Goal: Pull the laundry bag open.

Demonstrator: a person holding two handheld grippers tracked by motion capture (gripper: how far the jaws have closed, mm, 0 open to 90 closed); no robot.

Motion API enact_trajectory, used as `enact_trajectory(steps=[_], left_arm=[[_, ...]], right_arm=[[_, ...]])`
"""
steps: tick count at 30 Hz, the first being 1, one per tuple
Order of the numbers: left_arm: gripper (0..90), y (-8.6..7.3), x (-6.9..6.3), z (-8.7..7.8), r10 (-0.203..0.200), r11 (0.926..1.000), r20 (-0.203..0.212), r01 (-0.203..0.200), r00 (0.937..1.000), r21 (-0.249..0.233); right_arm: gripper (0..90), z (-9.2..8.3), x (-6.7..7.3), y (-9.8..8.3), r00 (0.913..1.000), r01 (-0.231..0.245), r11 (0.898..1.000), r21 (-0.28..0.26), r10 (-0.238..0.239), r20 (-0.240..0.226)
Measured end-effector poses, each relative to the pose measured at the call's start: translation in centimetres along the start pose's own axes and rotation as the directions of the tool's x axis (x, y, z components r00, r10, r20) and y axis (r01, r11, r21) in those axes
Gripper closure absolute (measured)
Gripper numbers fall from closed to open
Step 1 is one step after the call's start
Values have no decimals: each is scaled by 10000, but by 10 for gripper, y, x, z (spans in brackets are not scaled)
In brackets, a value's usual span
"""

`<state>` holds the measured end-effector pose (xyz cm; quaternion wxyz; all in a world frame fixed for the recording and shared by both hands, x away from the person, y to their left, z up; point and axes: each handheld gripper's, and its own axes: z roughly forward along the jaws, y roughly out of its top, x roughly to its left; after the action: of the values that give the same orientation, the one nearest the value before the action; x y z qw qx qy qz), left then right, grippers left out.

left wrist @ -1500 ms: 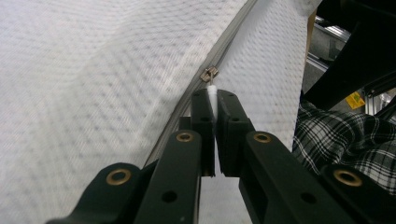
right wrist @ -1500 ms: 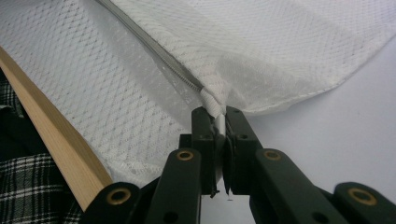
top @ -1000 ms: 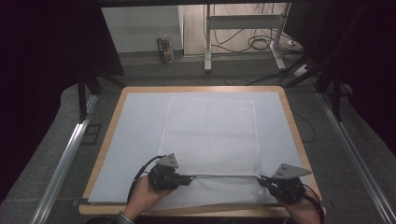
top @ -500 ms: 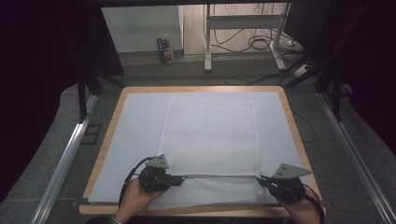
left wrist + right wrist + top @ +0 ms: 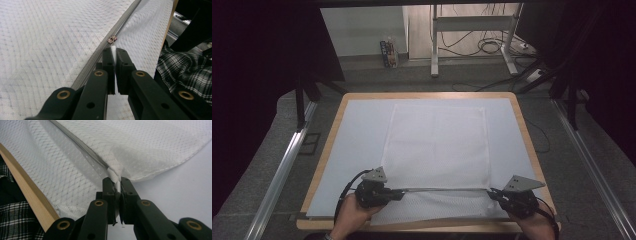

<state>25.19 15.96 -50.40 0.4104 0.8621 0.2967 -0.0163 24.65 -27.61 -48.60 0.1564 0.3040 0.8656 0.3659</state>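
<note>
High view with both gripper views: I am working the zipper (image 5: 444, 189) of a white mesh bag (image 5: 437, 145) that lies flat on the pale mat (image 5: 357, 135) of a wood-edged table (image 5: 524, 130), its zippered end toward my side. My left gripper (image 5: 398, 193) is clenched on the white pull tab (image 5: 113, 51), which stands between its jaws just behind the small metal slider (image 5: 112, 39); I hold the tab rather than the slider because it gives the pads a flat strip to pinch. My right gripper (image 5: 492, 194) is clamped on the mesh at the far end of the zipper, where the tape meets the bag's corner (image 5: 113, 175), so that the track is drawn straight and taut between the two hands and the slider should not bunch the fabric as it travels. The mesh rises slightly off the mat at the right grip, which I read as that tension. In the left gripper view the track looks closed on the jaws' side of the slider and parted beyond it; I judge the closing to be near one end, with almost the full length toward my right hand yet to run. A checked sleeve (image 5: 185, 67) shows at the table's near edge.
</note>
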Motion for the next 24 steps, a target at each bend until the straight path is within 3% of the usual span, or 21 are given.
enact_trajectory(steps=[24], left_arm=[[874,-21,6,-25,-550,9984,-644,540,9964,-171]], right_arm=[[838,-2,-3,-1,9994,-77,9999,102,74,344]])
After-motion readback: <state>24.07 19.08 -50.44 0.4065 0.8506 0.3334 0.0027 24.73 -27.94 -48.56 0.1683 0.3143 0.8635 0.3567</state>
